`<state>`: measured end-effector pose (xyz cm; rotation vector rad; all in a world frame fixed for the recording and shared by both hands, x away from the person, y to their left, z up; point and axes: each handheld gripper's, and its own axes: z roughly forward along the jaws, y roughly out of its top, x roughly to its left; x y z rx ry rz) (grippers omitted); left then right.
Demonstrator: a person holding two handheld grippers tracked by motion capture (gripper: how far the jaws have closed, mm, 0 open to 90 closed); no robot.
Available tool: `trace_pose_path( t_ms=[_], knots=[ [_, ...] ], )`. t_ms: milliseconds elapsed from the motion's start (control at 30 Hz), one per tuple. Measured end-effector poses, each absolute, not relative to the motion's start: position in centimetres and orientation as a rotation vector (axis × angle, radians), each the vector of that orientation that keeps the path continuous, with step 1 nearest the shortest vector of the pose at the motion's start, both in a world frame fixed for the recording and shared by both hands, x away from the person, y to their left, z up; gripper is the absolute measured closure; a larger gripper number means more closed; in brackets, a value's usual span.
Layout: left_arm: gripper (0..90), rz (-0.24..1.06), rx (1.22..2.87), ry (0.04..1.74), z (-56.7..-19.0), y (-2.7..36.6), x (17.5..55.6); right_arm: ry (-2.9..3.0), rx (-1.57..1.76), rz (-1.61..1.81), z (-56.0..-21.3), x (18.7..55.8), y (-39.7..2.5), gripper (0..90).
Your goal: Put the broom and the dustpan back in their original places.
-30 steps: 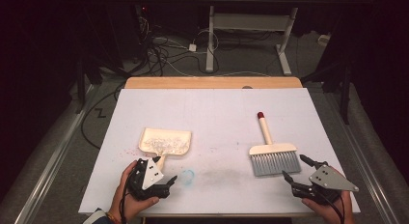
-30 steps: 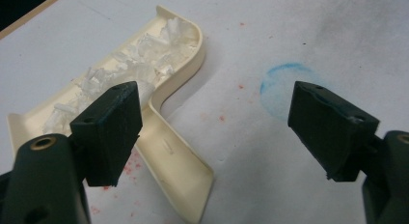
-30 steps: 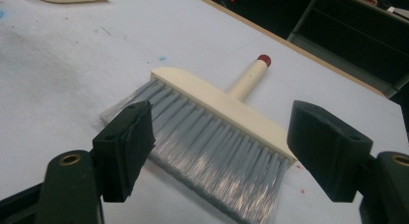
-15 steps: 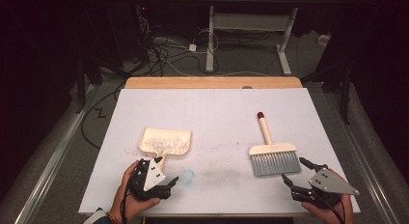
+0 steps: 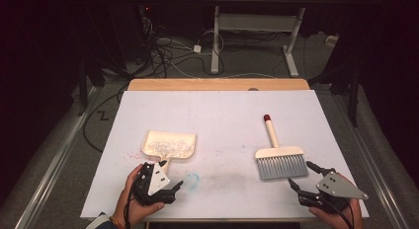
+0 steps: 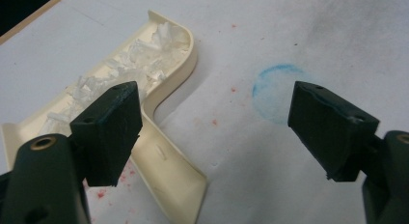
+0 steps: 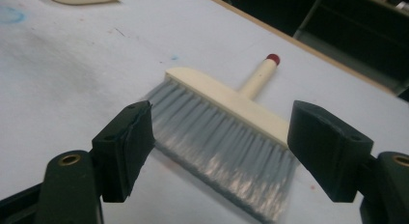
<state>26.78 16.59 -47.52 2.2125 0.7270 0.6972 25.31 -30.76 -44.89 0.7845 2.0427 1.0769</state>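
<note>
Both tools are held wide apart: the left tool beside the dustpan, the right tool near the brush.

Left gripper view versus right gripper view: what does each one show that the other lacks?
Left gripper view alone: white shreds piled in the cream dustpan, and red specks on the table. Right gripper view alone: the brush with grey bristles and a red-tipped handle, plus dark furniture beyond the table edge. Shared: the white table, the blue ring mark, part of the dustpan, and an open pair of black jaws holding nothing.
</note>
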Motion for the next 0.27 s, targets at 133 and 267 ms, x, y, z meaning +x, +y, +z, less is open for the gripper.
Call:
trace_pose_path(
  t_ms=[133,267],
  knots=[
    [17.0,0.702,2.218,0.72,-47.47,16.51,26.78,2.048,0.799,1.091,-44.85,25.44,-30.66,24.3],
    [17.0,0.72,2.207,0.725,-47.35,16.35,26.75,2.057,0.777,1.077,-44.99,25.39,-30.44,23.9]
  ],
)
